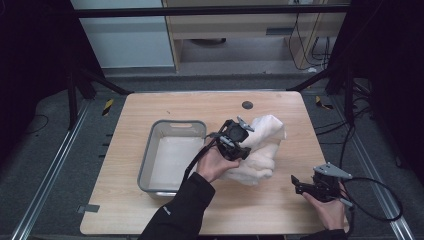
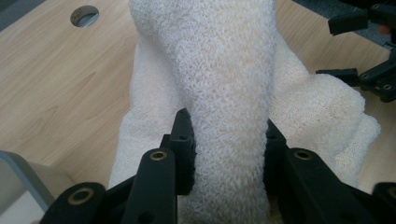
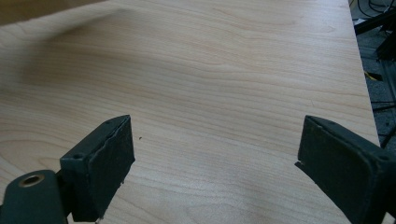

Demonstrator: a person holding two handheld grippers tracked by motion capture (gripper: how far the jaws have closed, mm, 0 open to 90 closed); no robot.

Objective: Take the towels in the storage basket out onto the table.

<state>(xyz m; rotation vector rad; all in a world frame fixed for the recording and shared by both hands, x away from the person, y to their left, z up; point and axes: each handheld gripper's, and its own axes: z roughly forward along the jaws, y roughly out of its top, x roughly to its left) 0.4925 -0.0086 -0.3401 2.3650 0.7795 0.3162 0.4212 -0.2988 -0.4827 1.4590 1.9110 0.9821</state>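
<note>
Item: cream terry towel (image 1: 257, 150), bunched in a loose heap on the wooden table (image 1: 150, 210), right of centre and just right of the grey plastic tub (image 1: 172, 155). High view: the left gripper (image 1: 239, 145) sits on the heap's left side, its forearm angled in from the near edge and its jaws pointing right into the cloth; the right gripper (image 1: 300, 186) rests near the table's near-right corner, well apart from the towel and pointing left. Left gripper view: both jaws are clamped on a thick raised fold of the towel (image 2: 229, 93), the pile visibly squeezed between them. Judged light, soft, limp and non-fragile; likely to sag and trail when lifted, so a bunched fold makes the best hold. Right gripper view: jaws stand wide apart over bare wood, holding nothing.
</note>
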